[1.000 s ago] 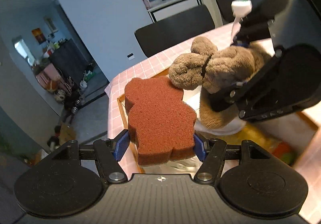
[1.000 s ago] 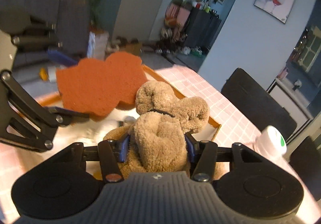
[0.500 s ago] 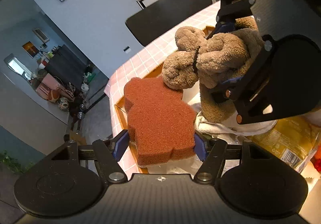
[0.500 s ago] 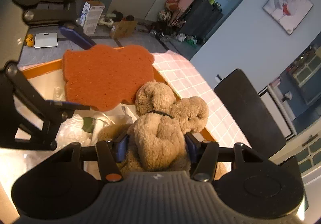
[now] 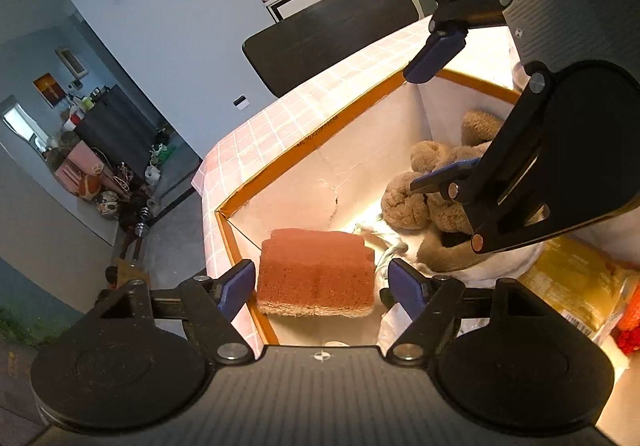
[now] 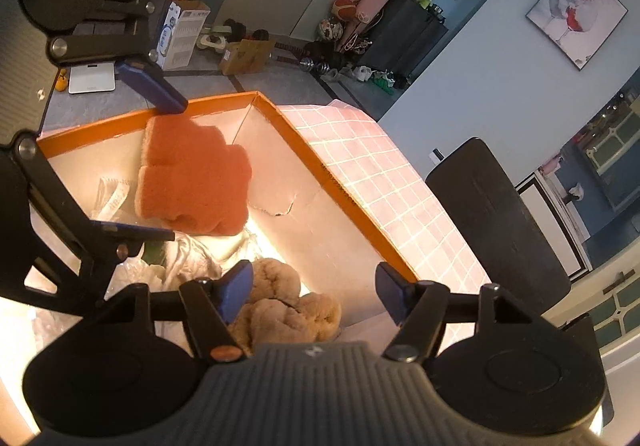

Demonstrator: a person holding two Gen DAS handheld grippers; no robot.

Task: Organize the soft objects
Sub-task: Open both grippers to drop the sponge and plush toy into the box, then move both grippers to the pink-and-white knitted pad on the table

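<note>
- Now both claws are hanging over the box, each angled down into it.
- Left claw is spreading its jaws at this moment; the blue pads are standing clear of the sponge on both sides, with a visible gap at each pad.
- Between those jaws the sponge, an orange-brown block with a pale underside, is lying tilted inside the box, close to the corner where the two orange-edged walls are meeting.
- From the right wrist view the same sponge is showing its lobed outline, leaning against the box wall, with one pad of the left claw just above its top edge and the other below it.
- Right claw is also spreading its jaws; neither pad is pressing on anything.
- Beneath its left pad the plush, a tan knotted soft toy, is lying on the box floor, off to that side rather than centred in the gap.
- In the left wrist view the plush is resting on white crumpled wrapping, partly hidden by the right claw.
- A yellow packet is lying in the box to the right of the plush.
- Box is sitting on a surface covered with a pink checked cloth.
- A dark chair is standing just beyond the surface.
</note>
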